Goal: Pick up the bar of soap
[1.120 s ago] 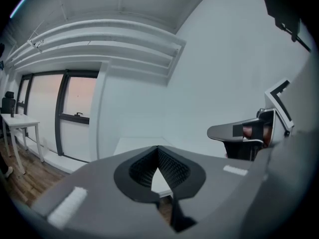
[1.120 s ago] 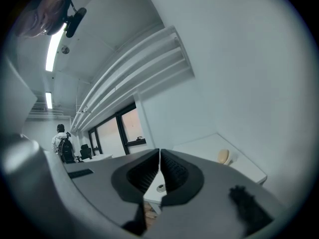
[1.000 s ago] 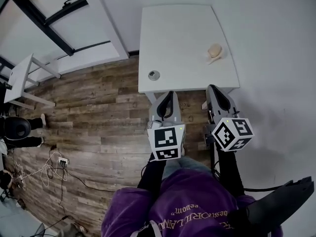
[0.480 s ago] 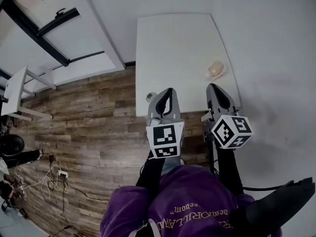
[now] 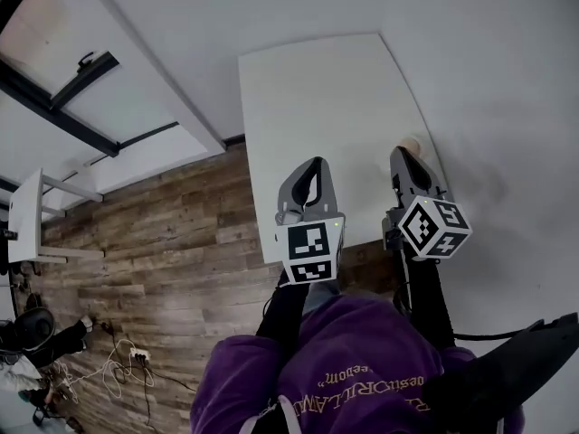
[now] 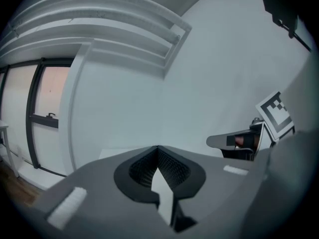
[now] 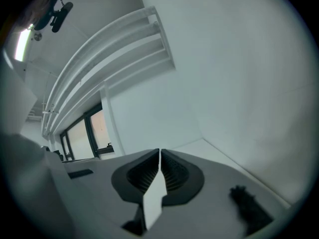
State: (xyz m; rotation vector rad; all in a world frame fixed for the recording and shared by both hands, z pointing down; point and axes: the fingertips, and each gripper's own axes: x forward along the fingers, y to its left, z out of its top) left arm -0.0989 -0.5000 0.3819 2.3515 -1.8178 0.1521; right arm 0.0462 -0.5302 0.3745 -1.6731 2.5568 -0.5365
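Pale beige rounded bar of soap is likely stiff and slippery, best pinched across its width; grey left gripper and right gripper are both closed, empty

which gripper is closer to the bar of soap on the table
Right. The right gripper has its shut tips right next to the bar of soap near the table's right edge. The left gripper, also shut, sits well off to the soap's left.

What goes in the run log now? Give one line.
phase: pre-grasp | left gripper: shut, empty | right gripper: shut, empty | bar of soap: on table, just past right gripper, not held
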